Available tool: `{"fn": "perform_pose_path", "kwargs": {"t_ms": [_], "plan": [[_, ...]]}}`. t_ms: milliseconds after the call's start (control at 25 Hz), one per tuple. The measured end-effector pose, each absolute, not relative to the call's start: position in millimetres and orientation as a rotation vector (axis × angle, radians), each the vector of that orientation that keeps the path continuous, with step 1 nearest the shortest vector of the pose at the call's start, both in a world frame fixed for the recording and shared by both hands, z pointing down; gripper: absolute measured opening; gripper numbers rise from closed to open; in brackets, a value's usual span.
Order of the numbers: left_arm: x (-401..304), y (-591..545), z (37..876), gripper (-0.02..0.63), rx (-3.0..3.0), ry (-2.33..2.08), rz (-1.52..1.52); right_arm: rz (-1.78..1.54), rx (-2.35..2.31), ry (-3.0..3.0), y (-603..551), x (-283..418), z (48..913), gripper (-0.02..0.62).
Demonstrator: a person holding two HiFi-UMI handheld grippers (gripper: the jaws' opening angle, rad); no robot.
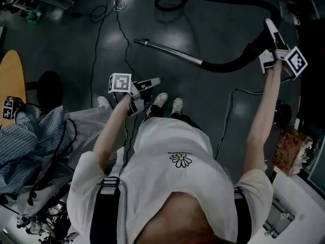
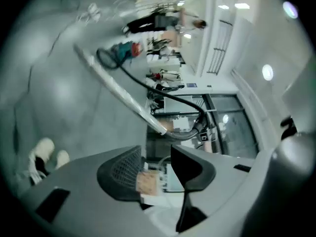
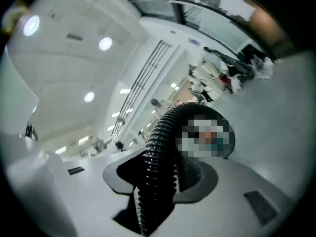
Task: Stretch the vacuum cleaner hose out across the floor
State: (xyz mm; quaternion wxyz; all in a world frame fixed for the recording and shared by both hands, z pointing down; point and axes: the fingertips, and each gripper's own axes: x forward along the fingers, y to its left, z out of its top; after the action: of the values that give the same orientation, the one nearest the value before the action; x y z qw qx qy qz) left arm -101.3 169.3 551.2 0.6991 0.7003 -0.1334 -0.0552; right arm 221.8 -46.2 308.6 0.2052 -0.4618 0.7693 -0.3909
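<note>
Jaws of right gripper (image 3: 165, 173) around hose (image 3: 159, 132)

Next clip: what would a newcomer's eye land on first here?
The black ribbed hose stands out first. It is clamped in the right gripper, raised at the head view's right, and arcs down to its metal wand over the dark floor. Next comes the left gripper, open and empty, beside the person's white shoes.

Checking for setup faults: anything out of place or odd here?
Only the hose: it hangs clamped between the jaws of the right gripper, while its far end lies looped on the floor. No damage or spill shows.
</note>
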Motion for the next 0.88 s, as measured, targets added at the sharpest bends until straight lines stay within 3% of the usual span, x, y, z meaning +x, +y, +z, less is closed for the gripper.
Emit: {"fn": "perform_pose_path", "kwargs": {"t_ms": [80, 160, 240, 320, 400, 480, 600, 720, 880], "plan": [[-139.4, 152.1, 547.8, 0.172, 1.812, -0.572, 0.011, -0.858, -1.340, 2.547, -41.2, 159.9, 294.6, 0.181], [-154.1, 115.7, 516.5, 0.172, 2.128, -0.767, 0.100, -0.403, -1.527, 3.071, -28.5, 92.4, 308.0, 0.181], [-155.8, 74.3, 462.8, 0.172, 2.539, -1.015, 0.238, 0.377, -1.473, 3.637, 1.8, 33.7, 341.3, 0.182], [-149.3, 41.9, 404.5, 0.173, 2.927, -1.319, 0.405, 1.244, -1.095, 3.996, 33.9, 10.8, 372.1, 0.181], [-134.2, 27.4, 362.6, 0.195, 3.184, -1.484, 0.491, 1.756, -0.776, 4.119, 48.8, 18.7, 382.4, 0.181], [-112.8, 29.3, 349.3, 0.219, 3.366, -1.389, 0.608, 2.043, -0.659, 4.114, 48.6, 36.4, 380.1, 0.181], [-75.5, 55.9, 371.1, 0.227, 3.444, -0.807, 0.861, 2.413, -0.564, 3.988, 53.3, 57.5, 368.3, 0.181], [-41.5, 107.3, 379.3, 0.226, 3.185, -0.140, 0.699, 2.607, -0.532, 3.873, 67.8, 74.9, 357.7, 0.181], [-10.2, 146.4, 368.3, 0.226, 2.899, 0.244, 0.452, 2.666, -0.530, 3.793, 84.9, 89.9, 356.1, 0.181]]}}
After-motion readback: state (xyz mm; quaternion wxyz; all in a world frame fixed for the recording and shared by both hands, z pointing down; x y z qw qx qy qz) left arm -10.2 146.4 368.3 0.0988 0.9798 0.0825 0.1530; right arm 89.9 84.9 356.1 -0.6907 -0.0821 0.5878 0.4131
